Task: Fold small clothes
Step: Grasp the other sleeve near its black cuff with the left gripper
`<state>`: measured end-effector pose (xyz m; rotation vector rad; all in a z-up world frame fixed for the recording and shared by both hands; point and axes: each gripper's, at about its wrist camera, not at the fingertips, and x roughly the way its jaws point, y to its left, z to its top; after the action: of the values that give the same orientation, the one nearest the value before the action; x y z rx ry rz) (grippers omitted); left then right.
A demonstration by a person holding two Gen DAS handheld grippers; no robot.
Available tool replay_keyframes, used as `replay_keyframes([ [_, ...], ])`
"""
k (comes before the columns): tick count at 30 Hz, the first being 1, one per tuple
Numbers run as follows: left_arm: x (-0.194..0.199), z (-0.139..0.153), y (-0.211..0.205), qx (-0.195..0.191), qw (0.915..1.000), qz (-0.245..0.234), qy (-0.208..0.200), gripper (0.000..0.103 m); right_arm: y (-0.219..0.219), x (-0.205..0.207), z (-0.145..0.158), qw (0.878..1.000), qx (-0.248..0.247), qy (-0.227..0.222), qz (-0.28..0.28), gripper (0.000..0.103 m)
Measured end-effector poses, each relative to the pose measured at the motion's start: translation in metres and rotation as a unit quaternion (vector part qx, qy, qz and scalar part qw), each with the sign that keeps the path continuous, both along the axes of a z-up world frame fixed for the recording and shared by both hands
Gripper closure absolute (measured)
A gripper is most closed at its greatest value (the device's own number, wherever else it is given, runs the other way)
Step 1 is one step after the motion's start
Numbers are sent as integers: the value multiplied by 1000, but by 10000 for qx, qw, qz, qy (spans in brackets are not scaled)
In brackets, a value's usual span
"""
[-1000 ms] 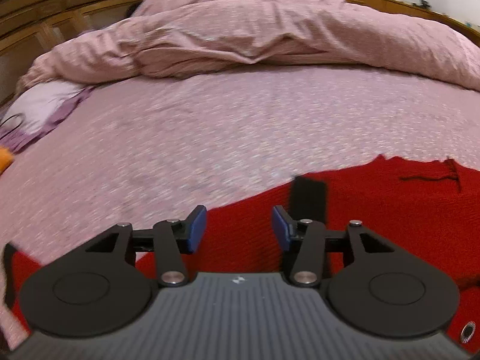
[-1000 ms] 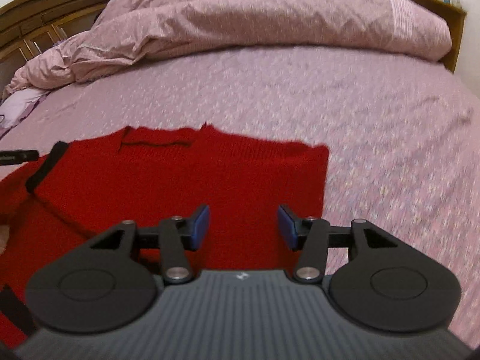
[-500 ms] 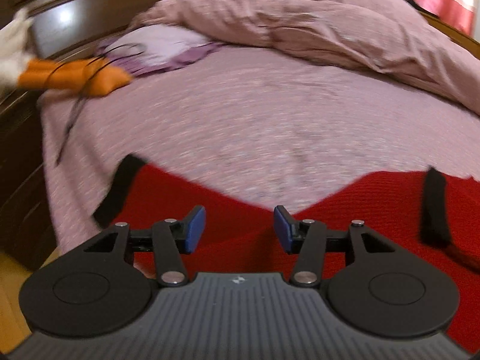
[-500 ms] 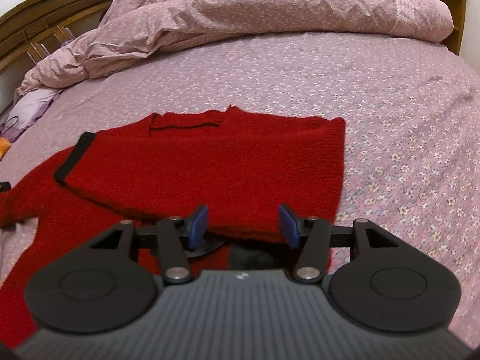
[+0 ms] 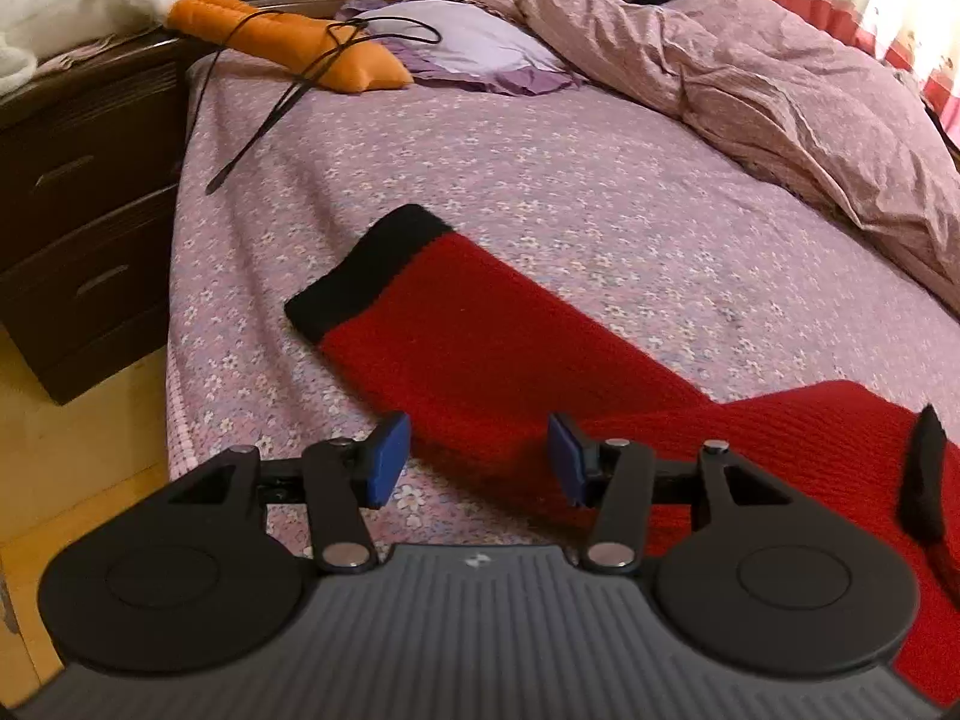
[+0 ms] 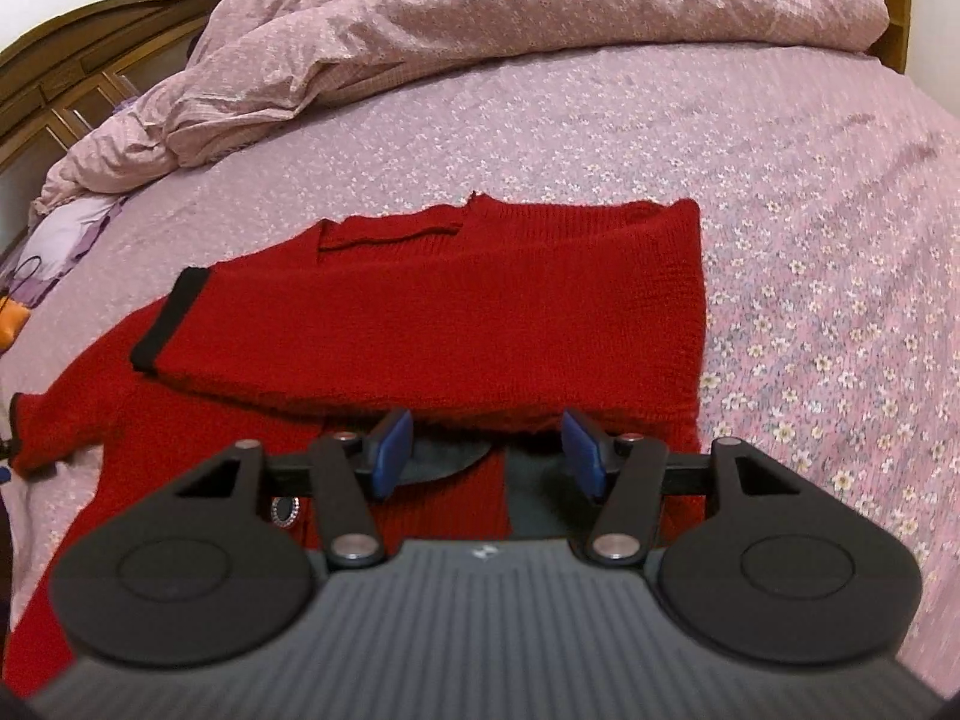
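The red sweater point(image 6: 456, 324) lay half folded on the near part of the bed point(image 6: 780, 192), both the left gripper point(image 5: 477, 459) and right gripper point(image 6: 486, 450) half open and empty, so a careless grab of the outstretched sleeve point(image 5: 480, 324) could drag the folded part askew.

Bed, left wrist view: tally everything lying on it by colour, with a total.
Red: 1, sweater
Orange: 1, cushion
Lilac: 1, pillow
Pink: 1, duvet
Black: 1, cord
Total: 5
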<state>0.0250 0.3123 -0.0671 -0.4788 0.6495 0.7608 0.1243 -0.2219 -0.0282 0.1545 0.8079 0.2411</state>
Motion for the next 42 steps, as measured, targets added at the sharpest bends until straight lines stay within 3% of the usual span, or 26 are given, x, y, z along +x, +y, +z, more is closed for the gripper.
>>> replay_keyframes([
  [6, -3, -11, 8, -379, 9987, 234, -255, 46, 4, -2, -1, 10000, -4, 27, 13, 45],
  [18, 14, -40, 30, -504, 9956, 394, -690, 46, 9, -1, -1, 10000, -54, 36, 12, 45],
  [26, 6, -43, 34, -745, 9931, 553, -712, 50, 10, -1, -1, 10000, -23, 34, 29, 45],
  [31, 6, -50, 40, -969, 9885, 699, -932, 50, 11, -2, -2, 10000, -8, 32, 55, 45],
  [33, 6, -47, 43, -968, 9878, 691, -1003, 63, 12, -3, -2, 10000, -7, 38, 59, 45],
  [34, 6, -43, 41, -867, 9885, 667, -1043, 85, 12, -3, -2, 10000, -2, 35, 59, 45],
  [37, 7, -22, 34, -362, 9912, 482, -1180, 89, 11, -5, 0, 10000, 35, 0, 61, 45],
  [42, 16, 25, 33, -99, 9844, 268, -1735, 90, 9, -6, 1, 9999, 97, -27, 43, 45],
])
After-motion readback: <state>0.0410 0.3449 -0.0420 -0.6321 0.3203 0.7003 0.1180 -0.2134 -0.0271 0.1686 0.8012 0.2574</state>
